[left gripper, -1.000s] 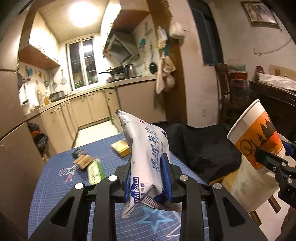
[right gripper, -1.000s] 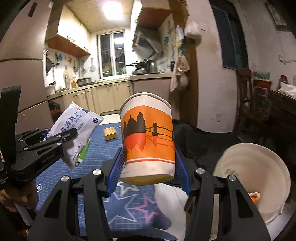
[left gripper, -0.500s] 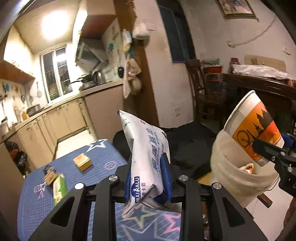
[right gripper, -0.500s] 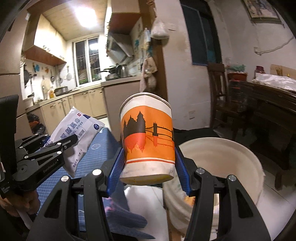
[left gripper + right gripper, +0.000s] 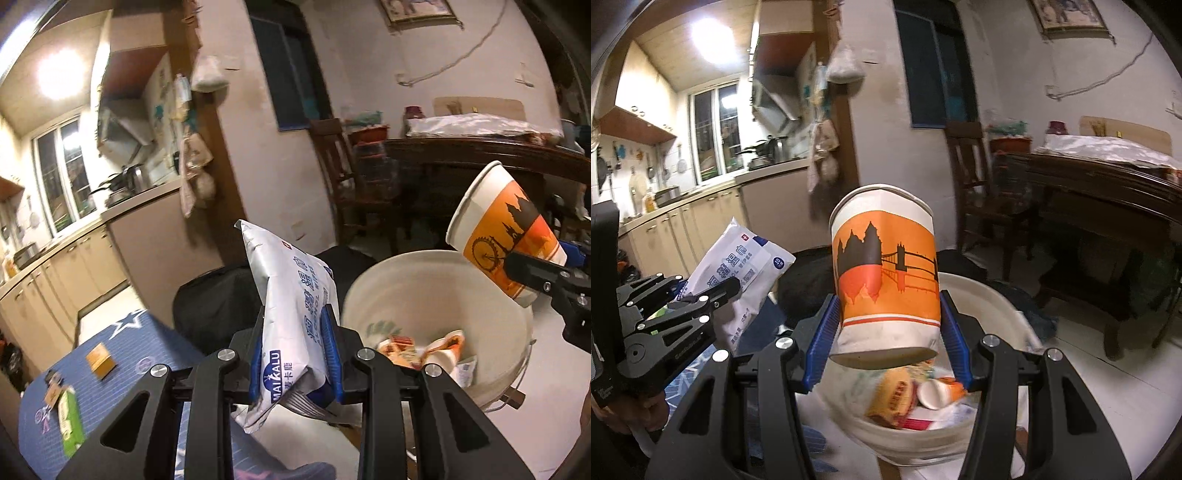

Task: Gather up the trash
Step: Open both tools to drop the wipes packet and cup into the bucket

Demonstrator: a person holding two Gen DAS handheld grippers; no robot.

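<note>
My left gripper (image 5: pixel 294 354) is shut on a white wet-wipes packet (image 5: pixel 291 295), which stands upright between the blue pads, just left of a white trash bucket (image 5: pixel 513 369). My right gripper (image 5: pixel 886 339) is shut on an orange-and-white paper cup (image 5: pixel 886 273), held upright above the bucket (image 5: pixel 1004 302). The bucket holds wrappers and a small cup (image 5: pixel 932 393). In the left wrist view the cup (image 5: pixel 506 229) tilts over the bucket's right rim. In the right wrist view the packet (image 5: pixel 738 273) and left gripper (image 5: pixel 733 286) are at the left.
A blue star-patterned table (image 5: pixel 122 350) at lower left carries a small brown box (image 5: pixel 100 360), a green packet (image 5: pixel 68 421) and other scraps. A black bag (image 5: pixel 218 306) lies behind the packet. A dark wooden table (image 5: pixel 1108 199) and a chair (image 5: pixel 967 166) stand at right, kitchen counters at far left.
Both grippers have swung right, away from the blue table, carrying the packet and the cup. The bucket has come into full view, its contents showing below the cup.
</note>
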